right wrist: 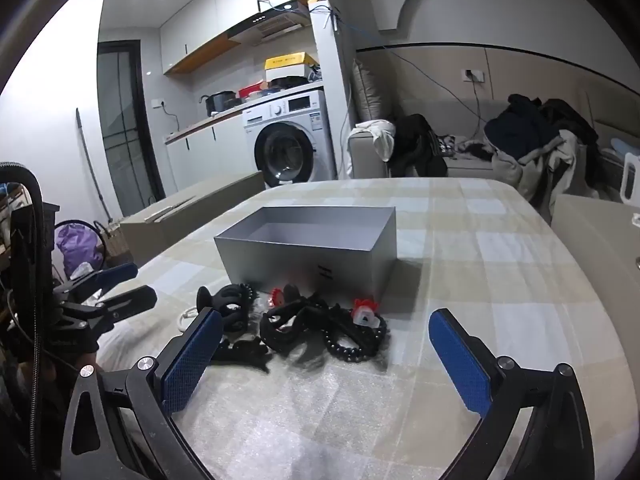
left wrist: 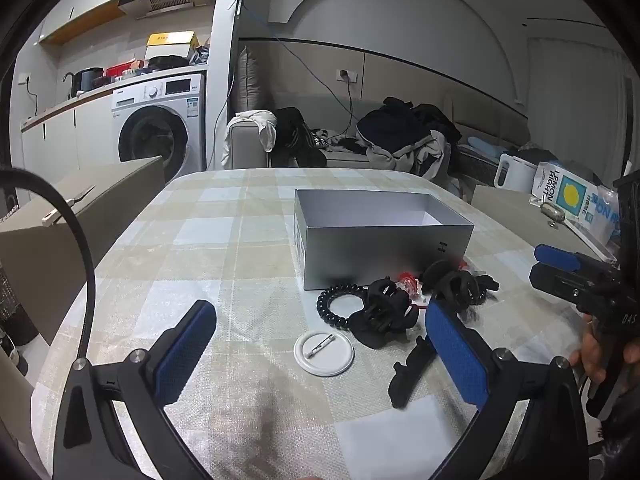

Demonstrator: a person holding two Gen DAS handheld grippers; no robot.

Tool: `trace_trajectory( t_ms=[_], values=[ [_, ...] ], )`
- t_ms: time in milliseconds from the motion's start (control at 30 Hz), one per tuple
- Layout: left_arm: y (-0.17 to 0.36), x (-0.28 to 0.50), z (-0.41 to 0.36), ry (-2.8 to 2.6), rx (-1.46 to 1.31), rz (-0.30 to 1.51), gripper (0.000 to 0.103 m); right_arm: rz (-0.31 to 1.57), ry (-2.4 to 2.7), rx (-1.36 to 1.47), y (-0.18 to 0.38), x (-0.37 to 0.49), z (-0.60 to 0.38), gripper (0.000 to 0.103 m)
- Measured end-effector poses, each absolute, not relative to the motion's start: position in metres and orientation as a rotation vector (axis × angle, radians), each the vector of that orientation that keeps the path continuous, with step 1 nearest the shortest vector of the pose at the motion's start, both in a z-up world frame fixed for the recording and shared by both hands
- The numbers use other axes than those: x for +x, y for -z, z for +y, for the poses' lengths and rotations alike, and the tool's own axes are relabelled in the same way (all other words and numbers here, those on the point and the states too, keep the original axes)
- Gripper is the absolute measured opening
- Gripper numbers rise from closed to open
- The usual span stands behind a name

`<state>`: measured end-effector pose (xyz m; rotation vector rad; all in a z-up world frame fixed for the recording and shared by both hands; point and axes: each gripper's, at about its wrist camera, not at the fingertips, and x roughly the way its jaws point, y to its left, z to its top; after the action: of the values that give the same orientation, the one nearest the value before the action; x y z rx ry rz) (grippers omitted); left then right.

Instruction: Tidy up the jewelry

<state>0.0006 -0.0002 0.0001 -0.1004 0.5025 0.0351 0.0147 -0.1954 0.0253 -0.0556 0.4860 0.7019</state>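
Jewelry and hair pieces are lying in a loose pile on the checked tablecloth [left wrist: 240, 240], just in front of the grey box [left wrist: 380, 256], which is standing open and looks empty. Going left to right from the box's near wall in the left wrist view: black bead bracelet [left wrist: 334, 308] by the near left corner, white pin badge [left wrist: 324, 354] lying pin side up nearer the camera, black claw clip [left wrist: 386, 308], red-and-clear trinket [left wrist: 408, 282] touching the box front, second dark clip cluster [left wrist: 456, 284], flat black clip [left wrist: 412, 372] lying nearest.

Left gripper [left wrist: 320, 356] is hovering over the badge, tongs spread wide, holding nothing. Right gripper [right wrist: 326, 364] is hanging over the beaded tangle [right wrist: 356, 340], likewise spread and empty.

Judgement: sorting is not yet begun; nothing appears boxed. This is the approach step. Next move calls for lowering one gripper onto a single piece, closing on it cleanly without dragging neighbours, then carrying it over the box's rim.
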Motion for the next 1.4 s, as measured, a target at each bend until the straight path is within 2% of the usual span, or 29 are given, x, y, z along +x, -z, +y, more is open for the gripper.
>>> trace_trajectory(
  t_ms=[1400],
  values=[
    [-0.005,-0.003,-0.001,-0.035,-0.086,0.482,0.102,0.5,-0.706,-0.059,-0.019,0.017,-0.197,0.103]
  ],
)
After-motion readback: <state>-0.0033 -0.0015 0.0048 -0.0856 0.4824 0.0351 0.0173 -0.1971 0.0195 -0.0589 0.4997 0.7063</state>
